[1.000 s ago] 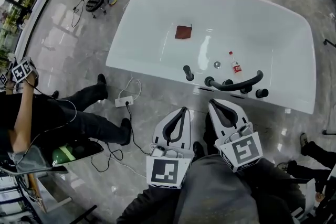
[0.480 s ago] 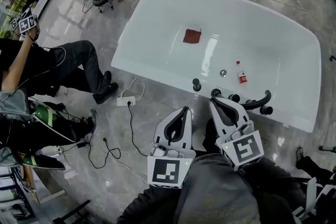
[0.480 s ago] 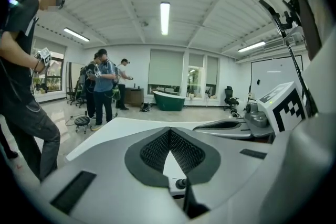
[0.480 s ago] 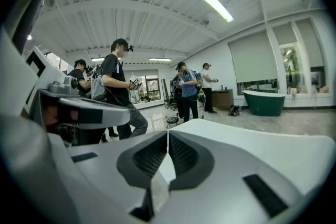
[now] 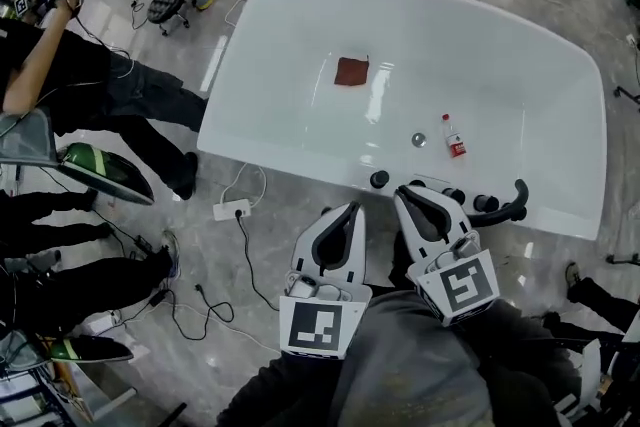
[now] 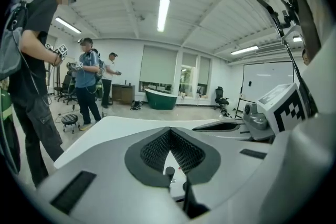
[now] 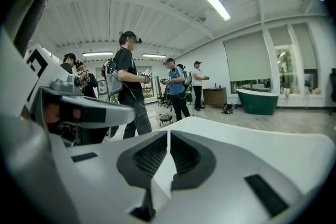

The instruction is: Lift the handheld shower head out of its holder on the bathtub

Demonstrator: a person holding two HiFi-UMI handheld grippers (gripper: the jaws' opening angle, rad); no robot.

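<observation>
Left hand-held gripper and right hand-held gripper (both closed) face bathtub.

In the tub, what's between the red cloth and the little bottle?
Head view: mostly bare white bathtub floor; only the round metal drain sits there, just left of the bottle.

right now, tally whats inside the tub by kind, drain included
cloth: 1
bottle: 1
drain: 1
total: 3
</observation>
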